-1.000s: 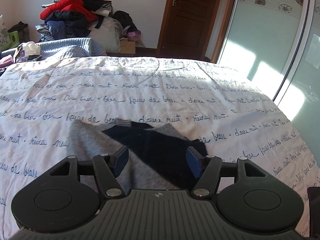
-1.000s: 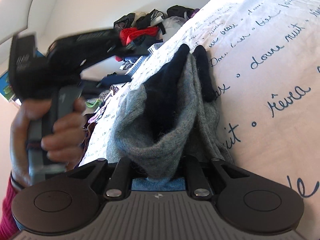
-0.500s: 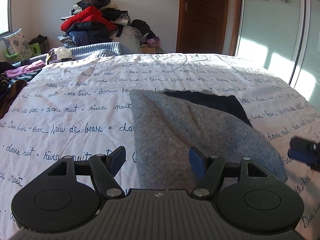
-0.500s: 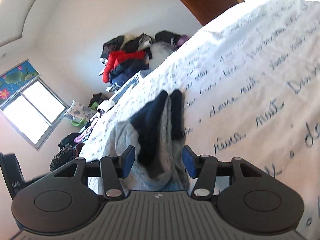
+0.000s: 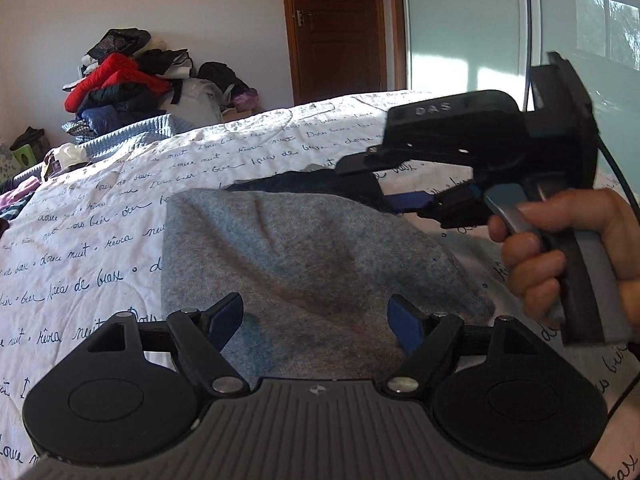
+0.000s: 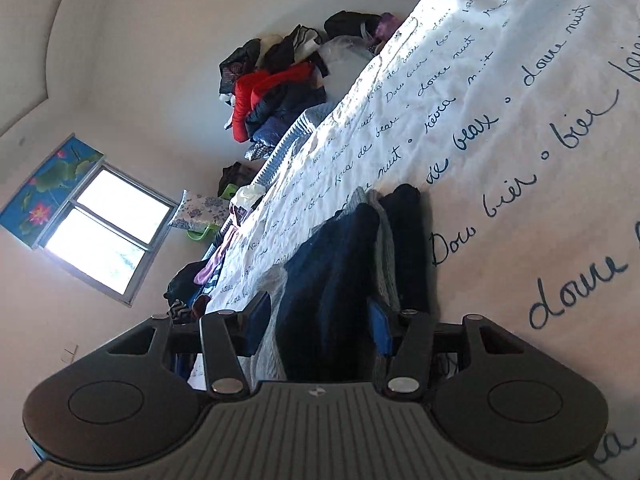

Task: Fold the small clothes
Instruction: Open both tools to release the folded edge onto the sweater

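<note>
On the right gripper [image 5: 404, 184], raised letters "DAS"; bedspread [image 5: 120, 216] script "douce nuit".

Before you lies a grey knit garment [image 5: 304, 248], soft, matt and slightly fuzzy, with a darker navy knit part [image 5: 320, 184] of the same woolly texture. It rests on a white cotton bedspread [image 5: 120, 216], matt, lightly creased and printed with blue script. Your left gripper [image 5: 318, 320] has a matt black plastic body with a ribbed top, bright metal pivot screws and blue rubbery pads [image 5: 404, 322]. Your right gripper [image 5: 404, 200] shows the same black plastic. Behind stand a brown wooden door [image 5: 336, 28], semi-gloss, and frosted glass wardrobe panels [image 5: 460, 32], smooth and reflective.
</note>
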`<action>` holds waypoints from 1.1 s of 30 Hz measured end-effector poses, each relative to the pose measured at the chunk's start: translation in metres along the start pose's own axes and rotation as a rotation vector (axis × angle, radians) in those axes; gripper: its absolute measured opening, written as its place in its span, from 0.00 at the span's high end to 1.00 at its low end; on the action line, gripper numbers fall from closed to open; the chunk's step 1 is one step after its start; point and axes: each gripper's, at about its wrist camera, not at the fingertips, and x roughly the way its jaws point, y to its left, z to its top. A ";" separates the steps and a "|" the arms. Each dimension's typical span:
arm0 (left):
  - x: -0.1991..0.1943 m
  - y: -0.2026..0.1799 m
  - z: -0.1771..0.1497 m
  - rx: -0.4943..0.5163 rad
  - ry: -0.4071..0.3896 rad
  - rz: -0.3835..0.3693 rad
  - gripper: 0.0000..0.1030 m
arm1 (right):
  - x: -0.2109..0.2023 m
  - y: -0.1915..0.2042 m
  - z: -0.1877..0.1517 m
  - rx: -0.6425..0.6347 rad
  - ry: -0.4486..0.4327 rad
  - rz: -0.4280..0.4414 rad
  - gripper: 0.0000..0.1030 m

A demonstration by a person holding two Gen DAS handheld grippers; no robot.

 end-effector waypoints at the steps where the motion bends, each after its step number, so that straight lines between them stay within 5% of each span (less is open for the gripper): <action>1: 0.002 -0.001 -0.001 0.003 0.002 -0.002 0.24 | 0.004 0.001 0.004 -0.002 0.005 -0.010 0.51; 2: 0.003 -0.002 -0.001 0.003 0.002 -0.003 0.24 | 0.009 0.000 0.008 -0.008 0.011 -0.012 0.53; 4: 0.004 -0.002 -0.001 0.005 -0.001 -0.003 0.24 | 0.014 0.006 0.011 -0.051 0.040 -0.043 0.92; 7: 0.005 -0.001 -0.001 0.008 -0.007 -0.002 0.24 | 0.014 0.025 0.013 -0.200 0.055 -0.102 0.93; 12: 0.016 -0.001 -0.005 0.004 0.038 -0.027 0.25 | 0.011 0.062 0.029 -0.489 -0.066 -0.296 0.94; 17: 0.010 0.000 -0.010 -0.001 0.020 -0.022 0.24 | 0.012 0.061 0.029 -0.568 -0.067 -0.404 0.93; 20: 0.012 0.008 -0.007 -0.037 0.030 -0.030 0.24 | -0.016 0.053 0.025 -0.446 -0.056 -0.223 0.81; 22: 0.010 0.012 -0.006 -0.066 0.035 -0.043 0.24 | -0.031 0.043 0.025 -0.314 -0.040 -0.106 0.30; 23: 0.009 0.014 -0.004 -0.082 0.034 -0.051 0.24 | -0.036 0.038 0.024 -0.268 -0.034 -0.058 0.20; 26: 0.006 0.017 -0.002 -0.101 0.023 -0.053 0.24 | -0.045 0.031 0.021 -0.178 0.000 0.040 0.23; 29: 0.003 0.016 0.000 -0.100 0.004 -0.038 0.24 | -0.044 0.022 0.014 -0.103 0.068 0.109 0.40; 33: 0.004 0.016 0.002 -0.105 0.002 -0.028 0.24 | -0.037 0.015 0.002 -0.086 0.119 0.092 0.41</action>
